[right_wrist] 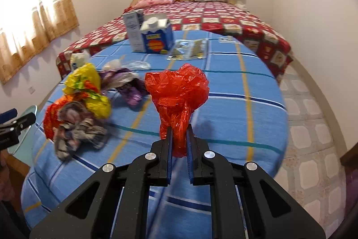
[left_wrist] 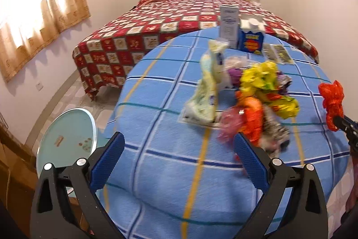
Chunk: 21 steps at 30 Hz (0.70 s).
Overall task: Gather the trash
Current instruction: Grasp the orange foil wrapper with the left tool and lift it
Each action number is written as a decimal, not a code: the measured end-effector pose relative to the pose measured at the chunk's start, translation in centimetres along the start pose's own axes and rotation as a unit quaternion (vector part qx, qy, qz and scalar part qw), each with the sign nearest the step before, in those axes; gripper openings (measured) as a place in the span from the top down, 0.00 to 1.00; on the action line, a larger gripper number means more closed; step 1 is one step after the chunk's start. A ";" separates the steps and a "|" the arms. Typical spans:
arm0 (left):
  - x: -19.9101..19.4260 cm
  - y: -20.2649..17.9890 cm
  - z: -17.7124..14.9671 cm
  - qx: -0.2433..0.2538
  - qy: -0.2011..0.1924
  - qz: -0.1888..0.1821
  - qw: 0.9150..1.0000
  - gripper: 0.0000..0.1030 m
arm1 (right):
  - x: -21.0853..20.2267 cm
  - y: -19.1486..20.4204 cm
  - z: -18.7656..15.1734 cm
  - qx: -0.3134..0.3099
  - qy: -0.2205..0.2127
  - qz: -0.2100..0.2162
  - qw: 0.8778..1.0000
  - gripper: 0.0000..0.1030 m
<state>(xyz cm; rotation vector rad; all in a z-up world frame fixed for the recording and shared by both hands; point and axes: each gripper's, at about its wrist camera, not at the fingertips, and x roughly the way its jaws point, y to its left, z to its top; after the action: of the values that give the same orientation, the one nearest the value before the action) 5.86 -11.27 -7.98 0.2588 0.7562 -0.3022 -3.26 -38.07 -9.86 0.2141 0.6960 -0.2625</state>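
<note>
Left gripper (left_wrist: 179, 147): jaws wide apart, nothing between them, hovering over the blue plaid-covered desk (left_wrist: 156, 183). Likely readied for the next pick.

Ahead and right of its jaws: heap of crumpled wrappers, yellow, orange, pink and grey plastic (left_wrist: 257, 102), with a pale green printed pouch (left_wrist: 204, 93) leaning at the heap's left side. Trash appears gathered into one spot for easy reach.

Right gripper (right_wrist: 179, 138): jaws closed narrow on the twisted neck of a crumpled red plastic bag (right_wrist: 176, 89), its bunched body standing beyond the tips, clear of the desk. Pinching the neck probably keeps the flimsy film from slipping.

Beyond the bag: blue-and-yellow carton with white cap (right_wrist: 157, 37), upright.
</note>
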 end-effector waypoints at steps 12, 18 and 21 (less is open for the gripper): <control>2.9 -4.7 -0.2 0.024 0.049 -0.034 0.998 0.51 | -0.2 -2.1 -1.8 0.015 -0.008 0.004 1.000 0.89; 1.9 -3.9 -0.3 0.026 0.050 -0.060 0.997 0.87 | -0.9 -1.1 -1.7 0.006 -0.023 0.016 1.000 0.89; 0.1 -2.7 0.1 0.028 0.030 -0.060 0.997 0.87 | -1.2 -0.5 -1.6 0.002 -0.030 0.023 0.999 0.89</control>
<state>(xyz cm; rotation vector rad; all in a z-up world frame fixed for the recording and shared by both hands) 5.04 -13.86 -8.33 0.2768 0.8259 -0.4303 -5.27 -37.88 -10.27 0.2243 0.6302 -0.2262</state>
